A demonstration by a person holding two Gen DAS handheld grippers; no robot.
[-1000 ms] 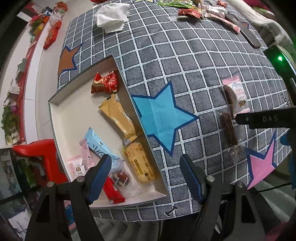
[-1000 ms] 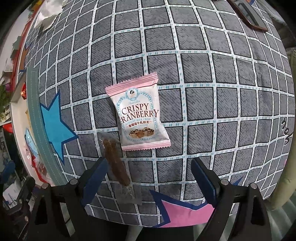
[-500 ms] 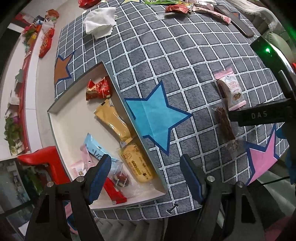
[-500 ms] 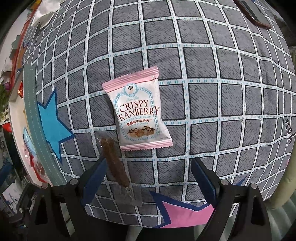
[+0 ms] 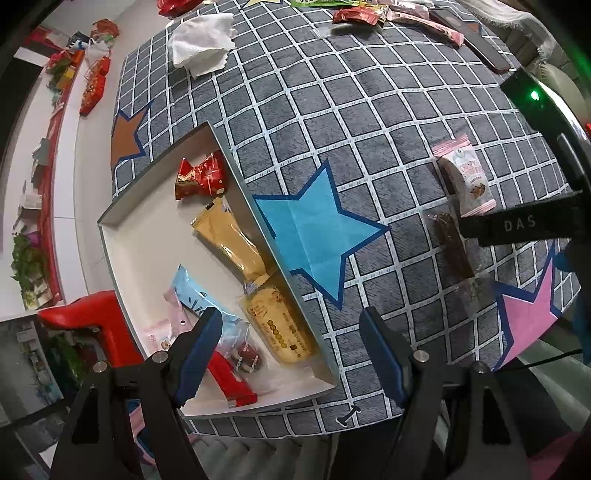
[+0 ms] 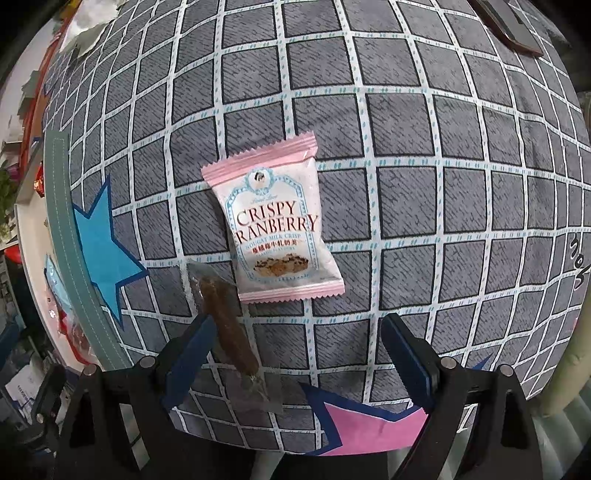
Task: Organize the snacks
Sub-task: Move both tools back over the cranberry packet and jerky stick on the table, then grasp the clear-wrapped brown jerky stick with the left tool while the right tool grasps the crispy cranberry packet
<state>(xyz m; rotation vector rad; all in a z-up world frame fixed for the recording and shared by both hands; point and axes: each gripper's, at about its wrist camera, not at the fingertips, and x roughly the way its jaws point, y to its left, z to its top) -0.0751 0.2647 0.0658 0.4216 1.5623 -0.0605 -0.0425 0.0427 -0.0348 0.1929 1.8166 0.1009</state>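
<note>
Directly ahead of the open, empty right tool (image 6: 295, 350), near the surface's front edge, lies the cranberry packet (image 6: 275, 225), long axis pointing away; the left tool (image 5: 291, 350), also open, hovers farther off.

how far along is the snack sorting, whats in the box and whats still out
Done: several snacks already lie in the white box, among them a red wrapper, a gold bar and a yellow pack.

In hand: nothing. The right gripper is open above the cranberry crisp packet and the brown stick in clear wrap. The left gripper is open too.

Left: those two, plus the loose wrappers at the cloth's far edge.
</note>
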